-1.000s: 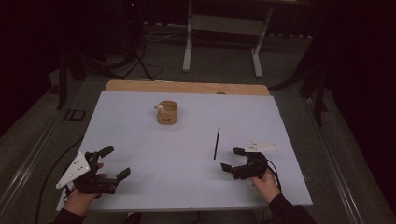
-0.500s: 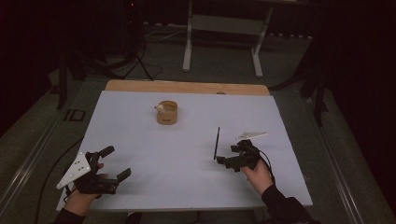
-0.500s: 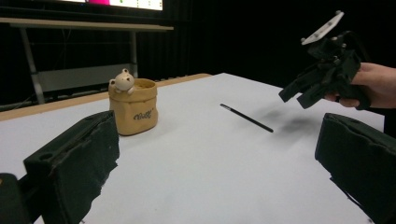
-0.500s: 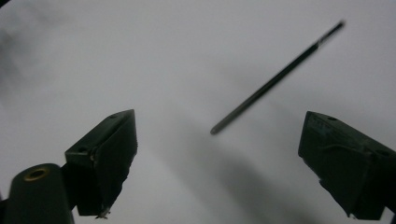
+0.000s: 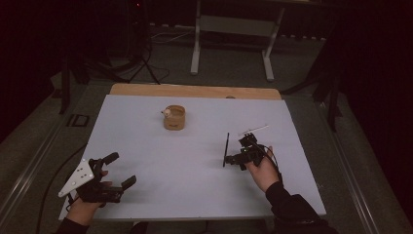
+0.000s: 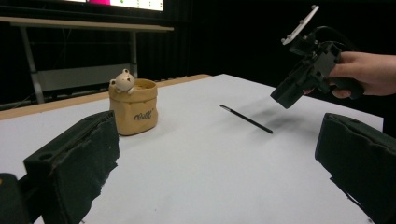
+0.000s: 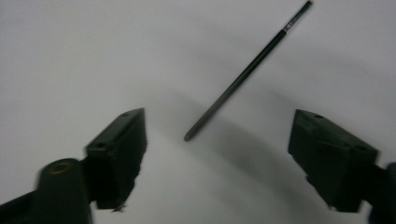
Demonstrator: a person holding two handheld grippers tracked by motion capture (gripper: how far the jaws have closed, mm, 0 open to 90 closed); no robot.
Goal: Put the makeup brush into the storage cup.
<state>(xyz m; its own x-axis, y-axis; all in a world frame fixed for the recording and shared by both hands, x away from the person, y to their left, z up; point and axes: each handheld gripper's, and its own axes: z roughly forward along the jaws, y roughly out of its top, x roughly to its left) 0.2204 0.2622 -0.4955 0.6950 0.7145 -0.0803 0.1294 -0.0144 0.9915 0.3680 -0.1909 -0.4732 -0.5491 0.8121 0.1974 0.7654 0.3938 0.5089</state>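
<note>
Brush (image 5: 226,148) is lying flat on the white worktop (image 5: 195,190), right of centre, thin and dark, its ferrule end pointing away from the person. Right tongs (image 5: 237,152) are hovering just beside it, tilted down at its near end; in the right gripper view the brush (image 7: 247,70) is running up from between the wide-spread jaws, touching neither. Those jaws have just been closing a little, nothing gripped. Left tongs (image 5: 117,170) are resting at the near left corner, gaping wide and holding nothing, well apart from the brush. Small tan pouch (image 5: 174,117) with a bear figure is standing toward the far side.
</note>
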